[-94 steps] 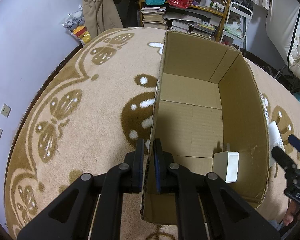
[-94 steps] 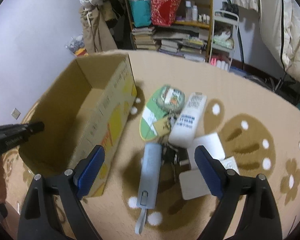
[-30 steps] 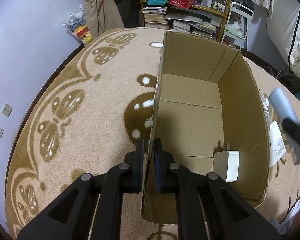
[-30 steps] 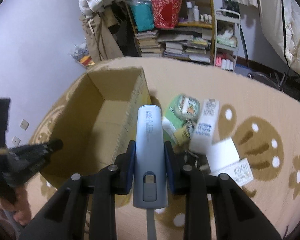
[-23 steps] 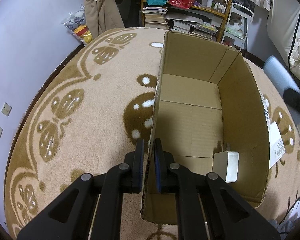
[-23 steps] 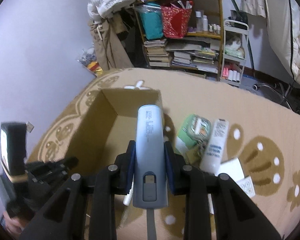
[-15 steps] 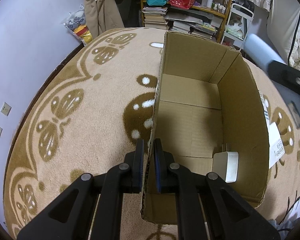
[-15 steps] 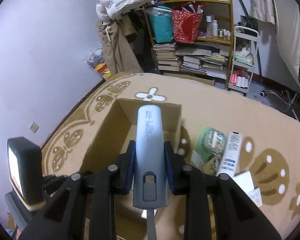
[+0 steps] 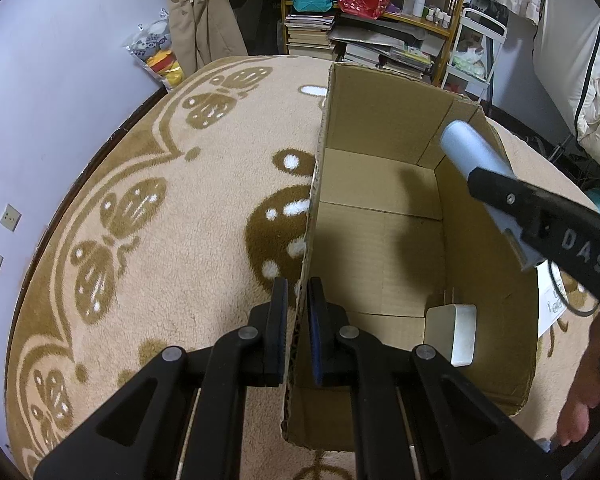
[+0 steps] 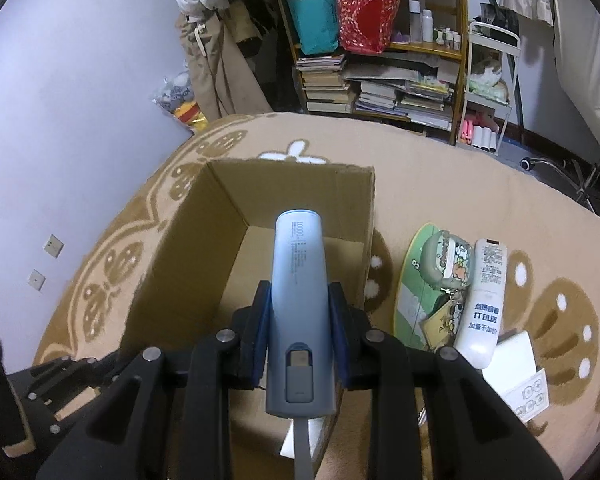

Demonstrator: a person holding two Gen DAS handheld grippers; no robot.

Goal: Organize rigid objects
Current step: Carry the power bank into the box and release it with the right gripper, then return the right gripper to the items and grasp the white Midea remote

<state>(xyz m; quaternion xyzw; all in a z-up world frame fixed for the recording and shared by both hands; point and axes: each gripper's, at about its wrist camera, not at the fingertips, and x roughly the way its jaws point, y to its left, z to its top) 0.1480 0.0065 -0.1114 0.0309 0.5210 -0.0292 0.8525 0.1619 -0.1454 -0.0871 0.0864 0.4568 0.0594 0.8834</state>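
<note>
**A:** Left wrist view, how far along?

**B:** My left gripper is clamped on the near wall of the open brown cardboard box. One white glossy plastic charger block lies inside at five o'clock.

**A:** Right wrist view?

**B:** My right gripper squeezes the smooth pale-blue rounded power bank above the box. At three o'clock, the white tube, cartoon-print case and flat white boxes wait on the fuzzy tan carpet.

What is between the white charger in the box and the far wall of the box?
Only bare cardboard floor: the left wrist view shows nothing between the white charger and the far wall of the cardboard box.
</note>
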